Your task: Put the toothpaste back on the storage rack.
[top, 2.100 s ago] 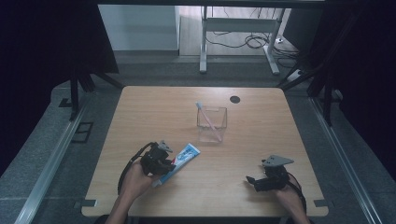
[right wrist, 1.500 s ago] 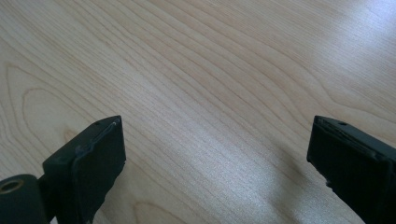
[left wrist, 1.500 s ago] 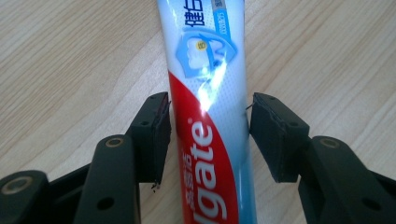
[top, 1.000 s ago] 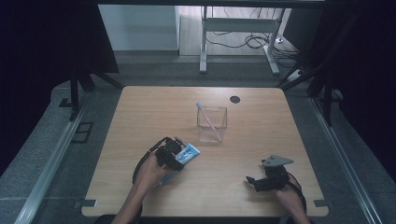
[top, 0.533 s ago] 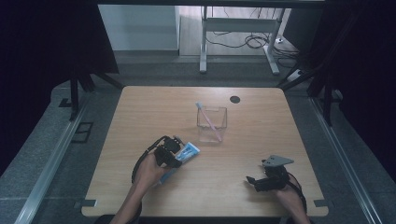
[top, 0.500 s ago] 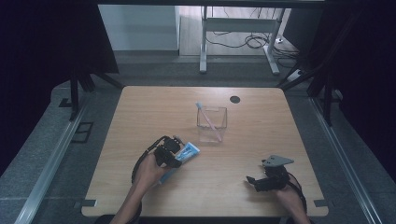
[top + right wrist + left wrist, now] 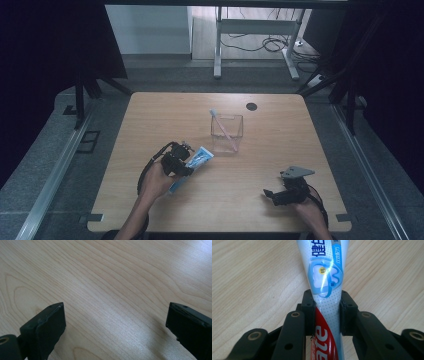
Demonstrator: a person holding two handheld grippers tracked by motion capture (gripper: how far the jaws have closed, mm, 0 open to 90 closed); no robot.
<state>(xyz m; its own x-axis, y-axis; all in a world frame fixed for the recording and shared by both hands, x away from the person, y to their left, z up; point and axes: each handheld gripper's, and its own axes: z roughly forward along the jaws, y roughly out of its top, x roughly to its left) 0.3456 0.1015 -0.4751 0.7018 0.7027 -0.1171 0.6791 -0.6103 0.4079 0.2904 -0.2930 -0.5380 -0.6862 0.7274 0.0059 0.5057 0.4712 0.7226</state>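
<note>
Left gripper view: my left gripper (image 7: 327, 312) is pinching the soft blue-and-white plastic toothpaste tube (image 7: 325, 277) mid-body at frame centre. Light, squishy, probably slippery. Right gripper (image 7: 115, 327) is spread, empty.

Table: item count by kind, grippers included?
toothpaste tube: 1, clamped in the left gripper
toothbrush: 1, leaning in the box
clear box: 1
grippers: 2, the left one plus the right gripper, open over bare wood
Total: 5
</note>
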